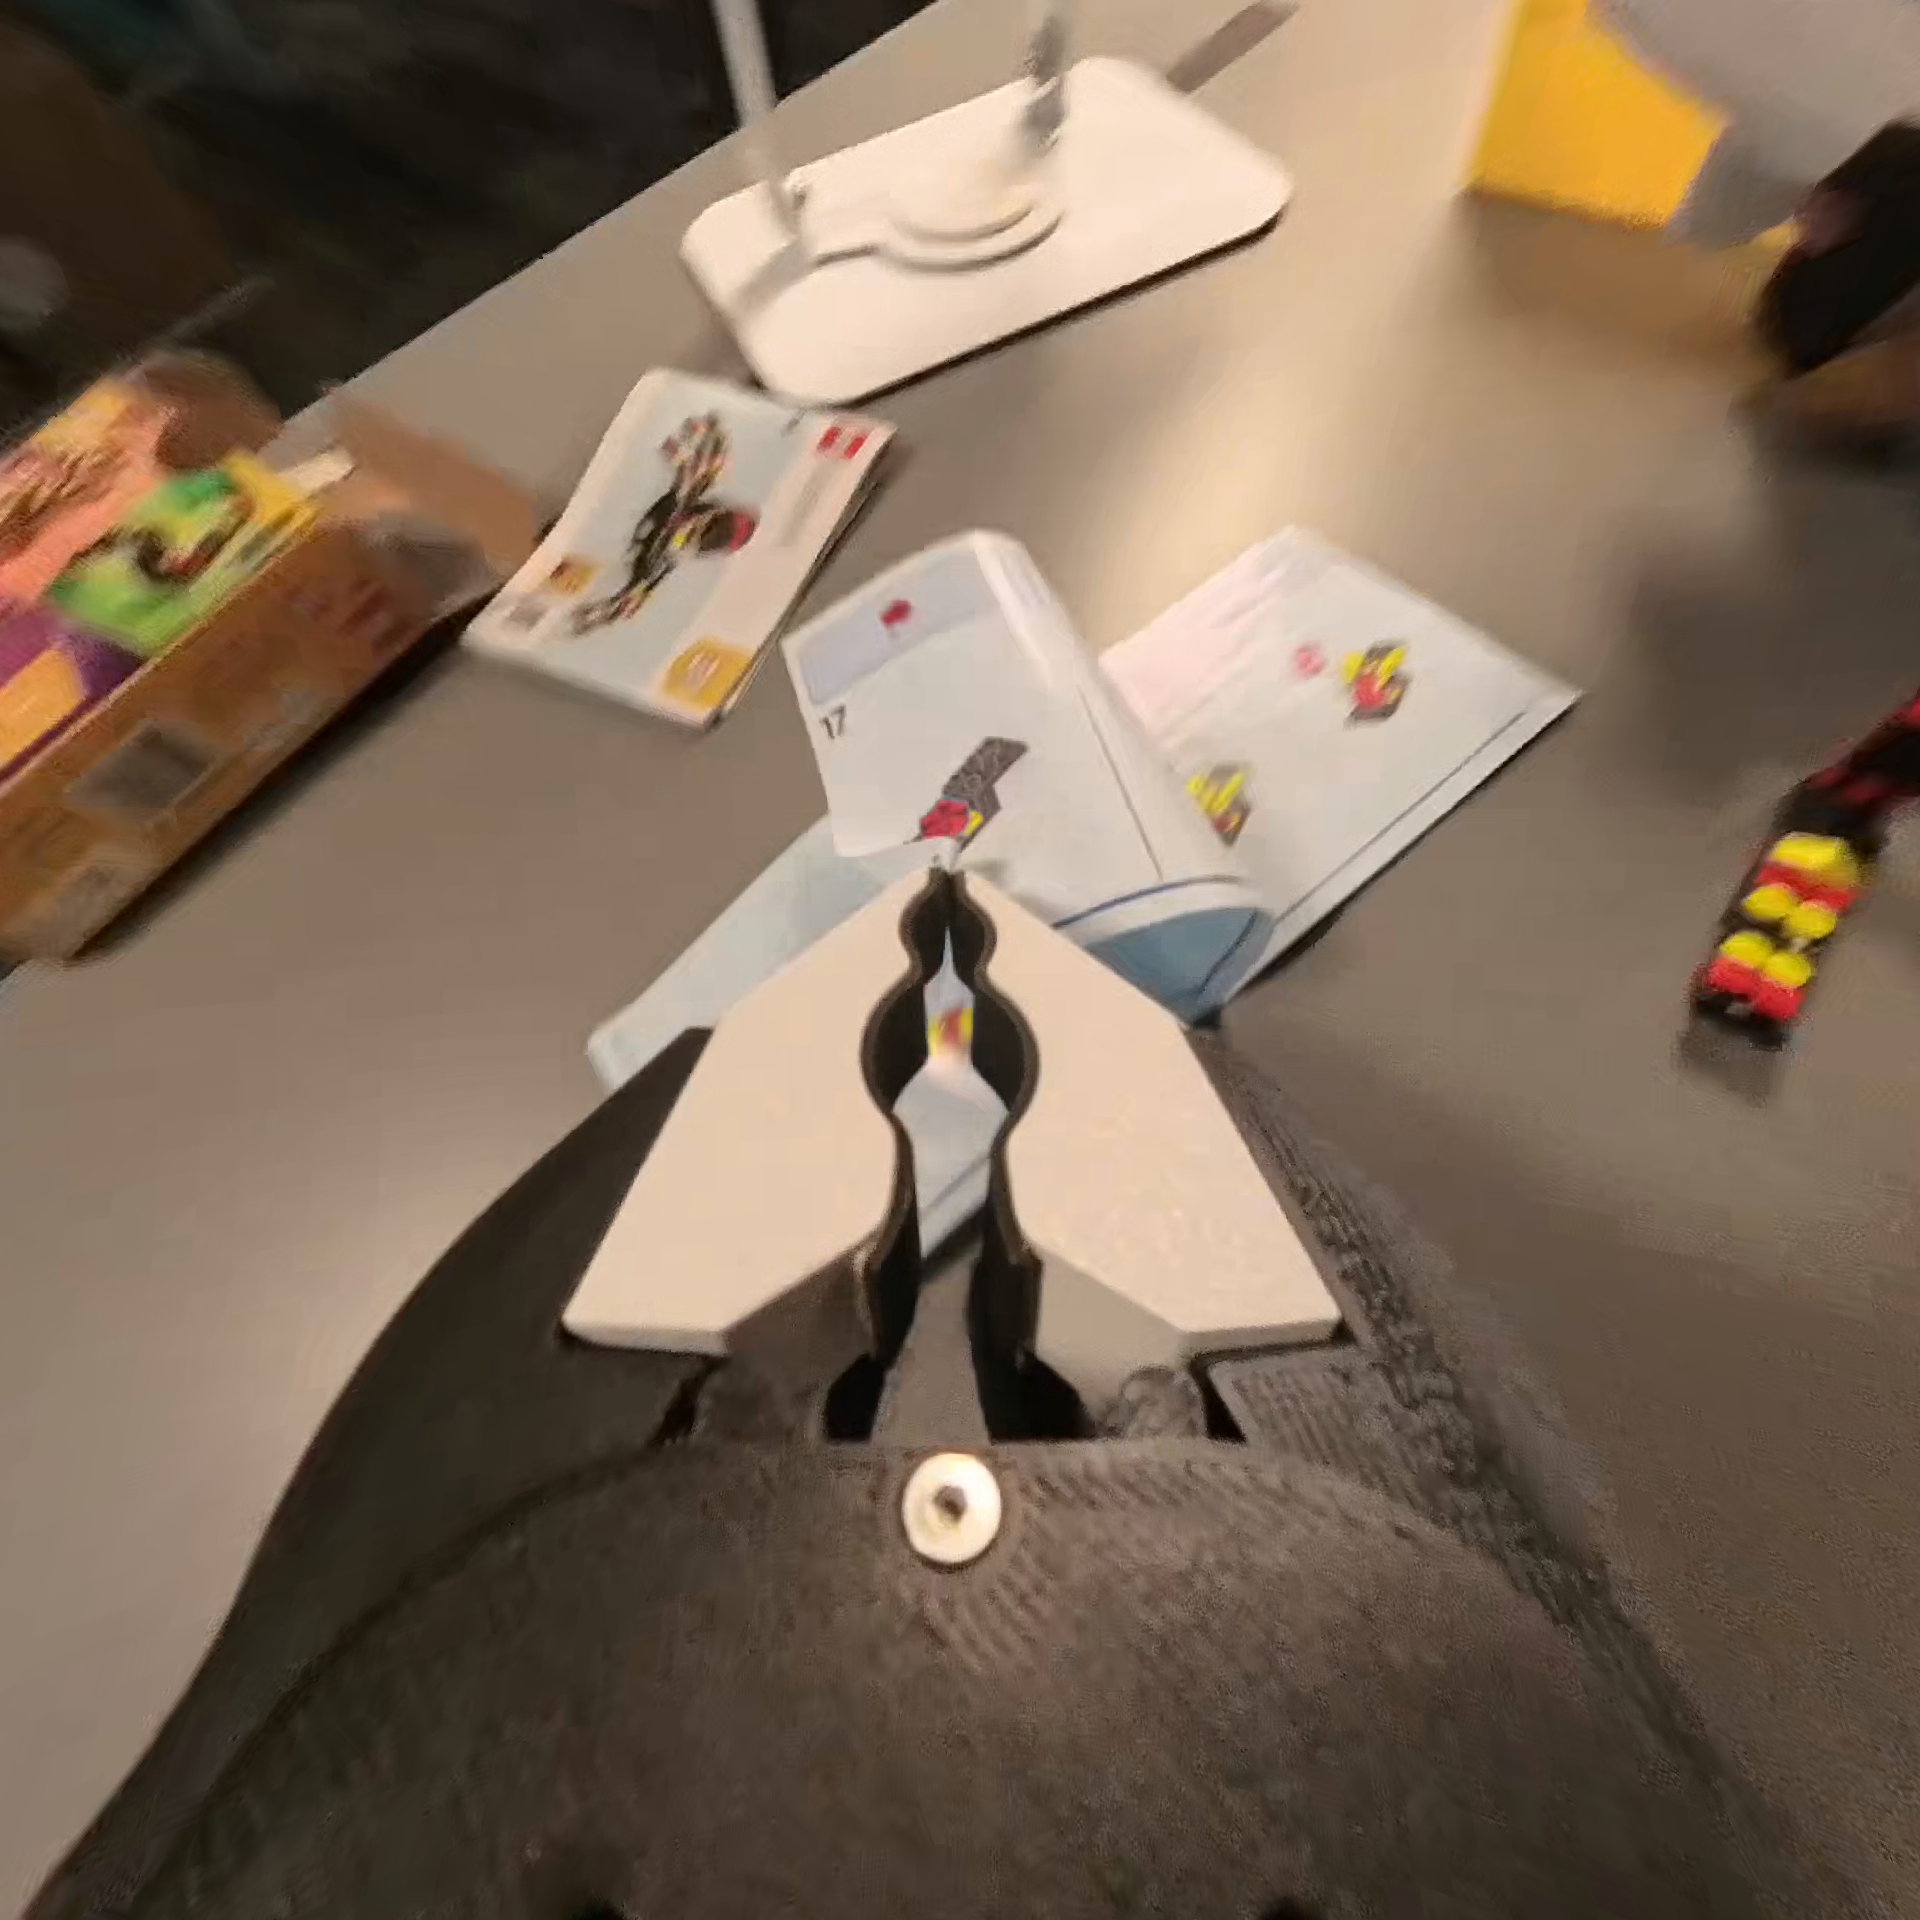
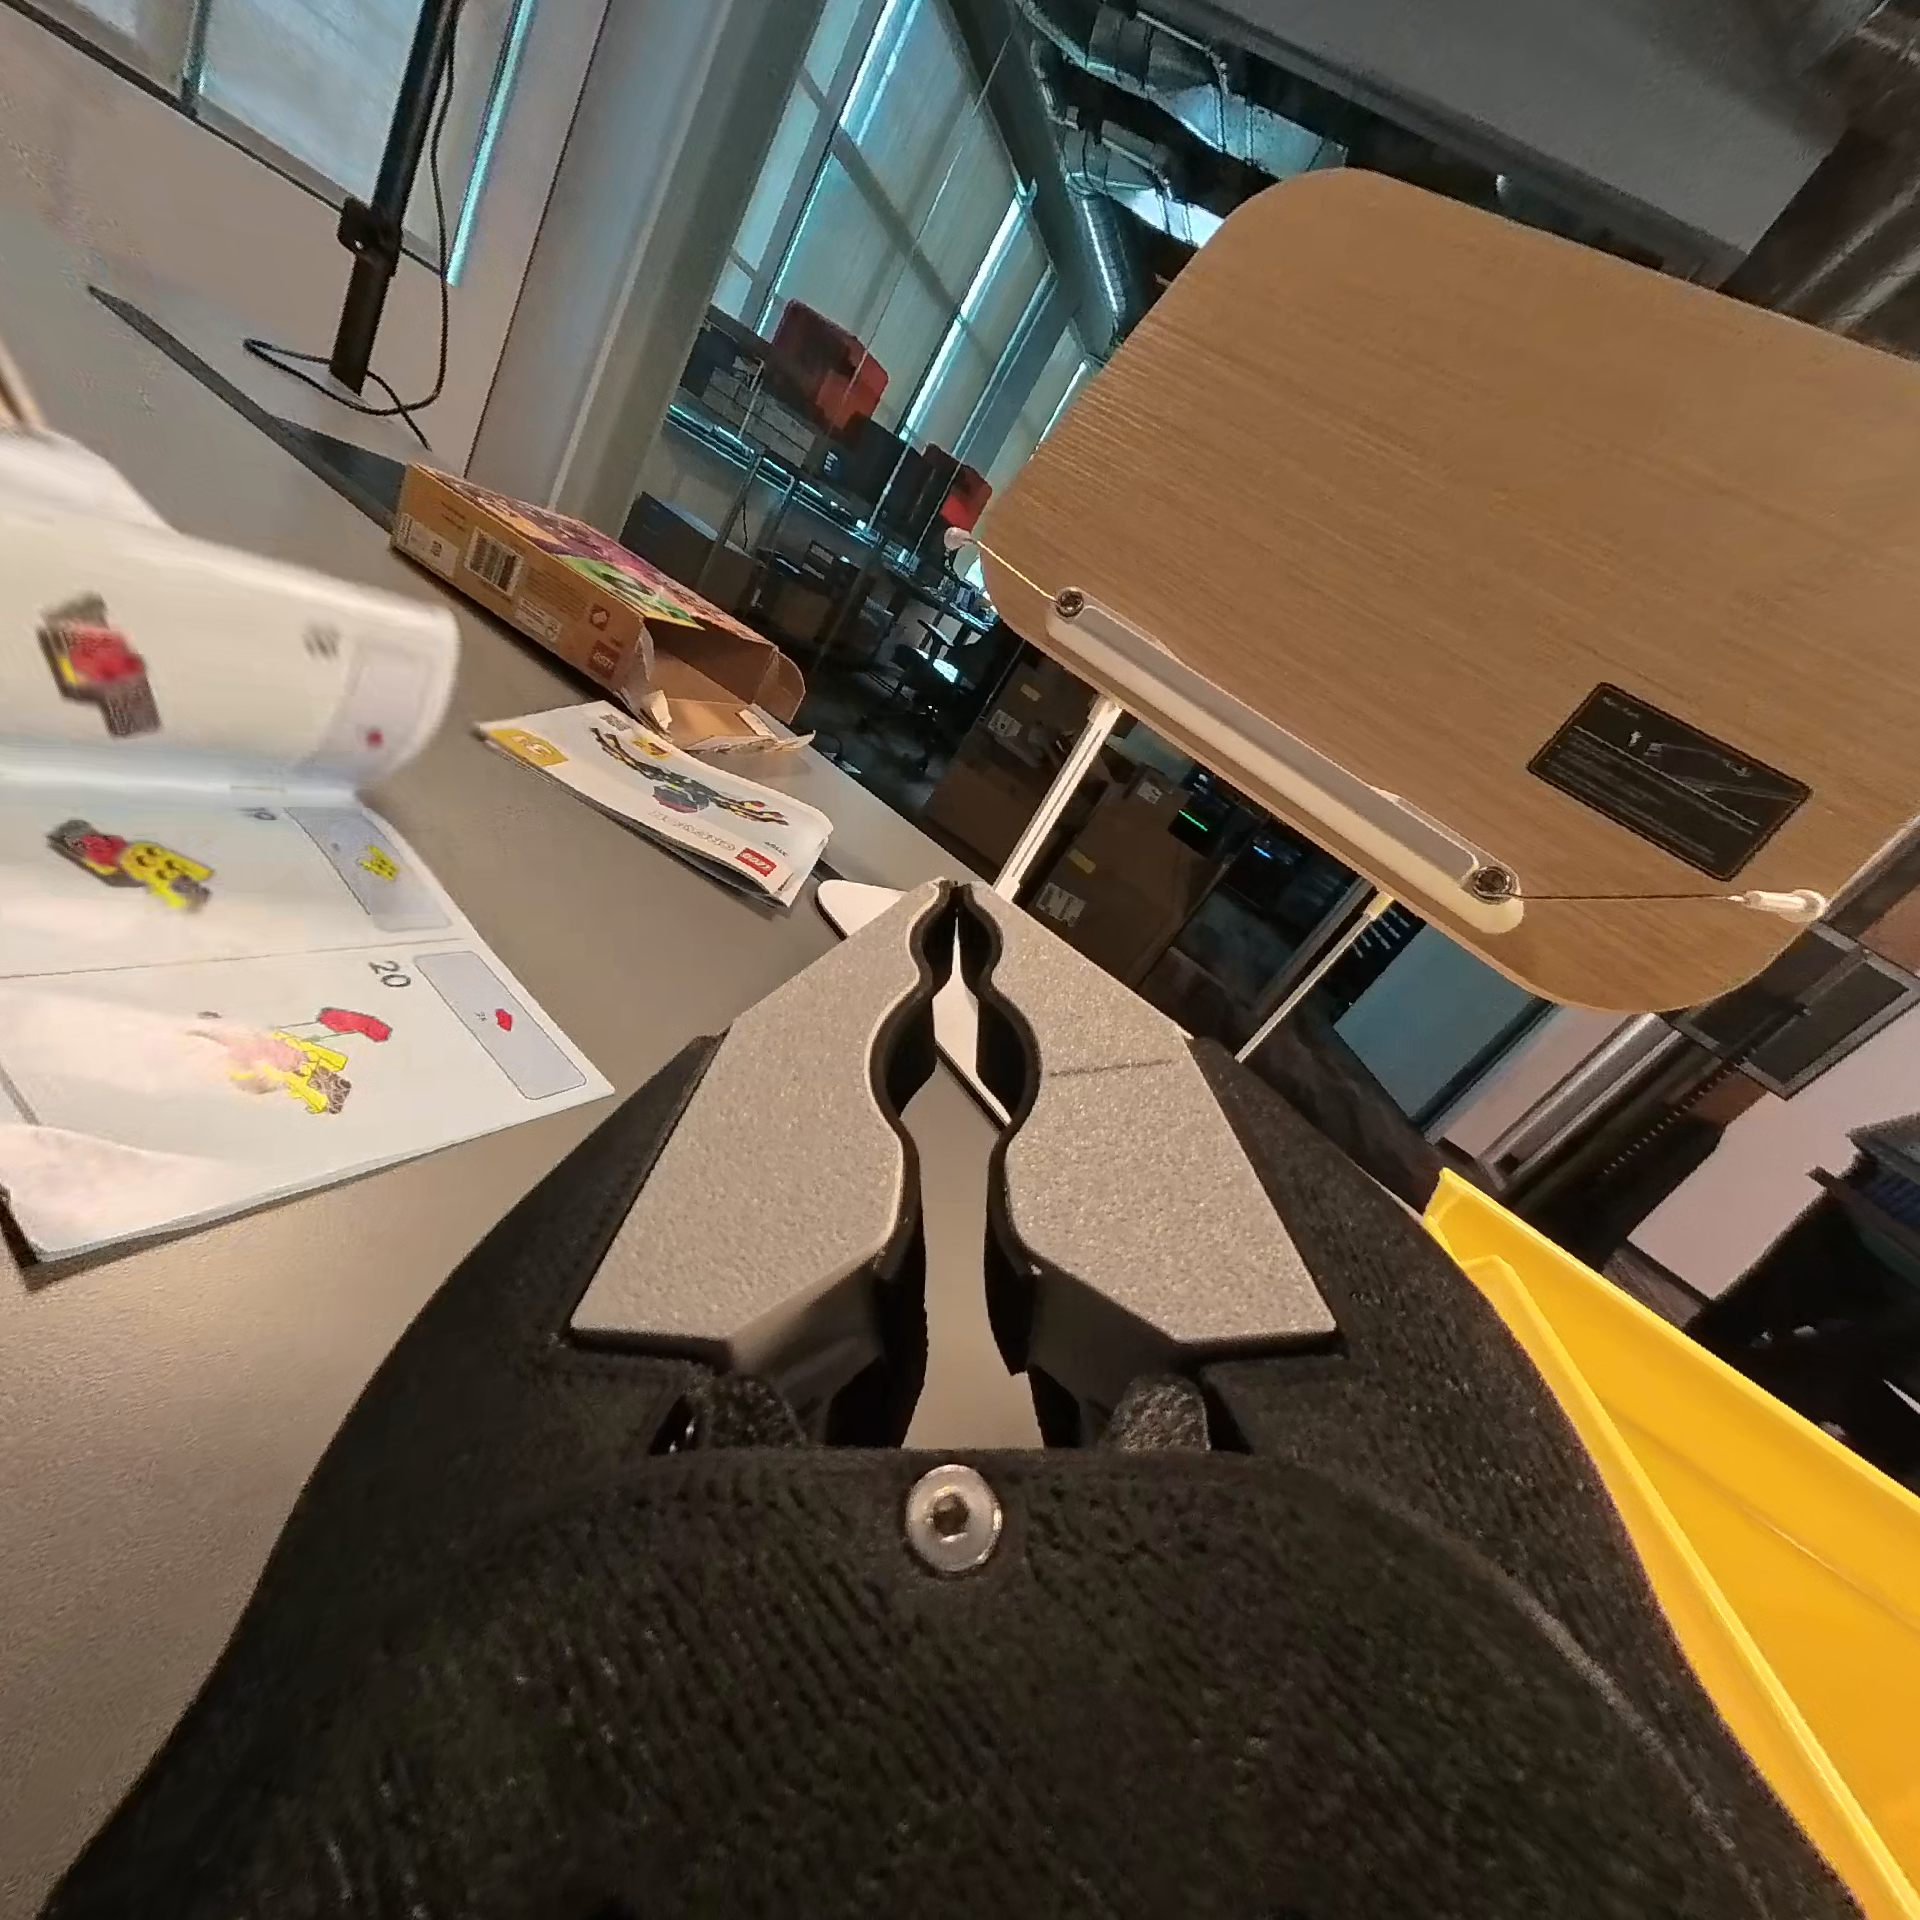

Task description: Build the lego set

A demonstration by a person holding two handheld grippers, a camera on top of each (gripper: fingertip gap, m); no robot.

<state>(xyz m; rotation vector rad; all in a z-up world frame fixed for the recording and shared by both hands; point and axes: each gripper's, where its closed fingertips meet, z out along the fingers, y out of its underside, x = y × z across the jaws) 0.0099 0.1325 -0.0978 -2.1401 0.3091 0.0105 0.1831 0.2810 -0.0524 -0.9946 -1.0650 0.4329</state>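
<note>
Jaws: left gripper (image 1: 948,883) pinches booklet page (image 1: 925,707); right gripper (image 2: 954,896) pressed together, empty | Lego model (image 1: 1782,925) on worktop (image 1: 312,1039), three o'clock | Step: page-turning, likely | Next: release page, fetch bricks.

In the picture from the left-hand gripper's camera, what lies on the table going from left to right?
Cardboard set box → closed instruction booklet → open instruction booklet → partly built black, red and yellow lego piece. The left gripper, shut, pinches a page of the open booklet.
</note>
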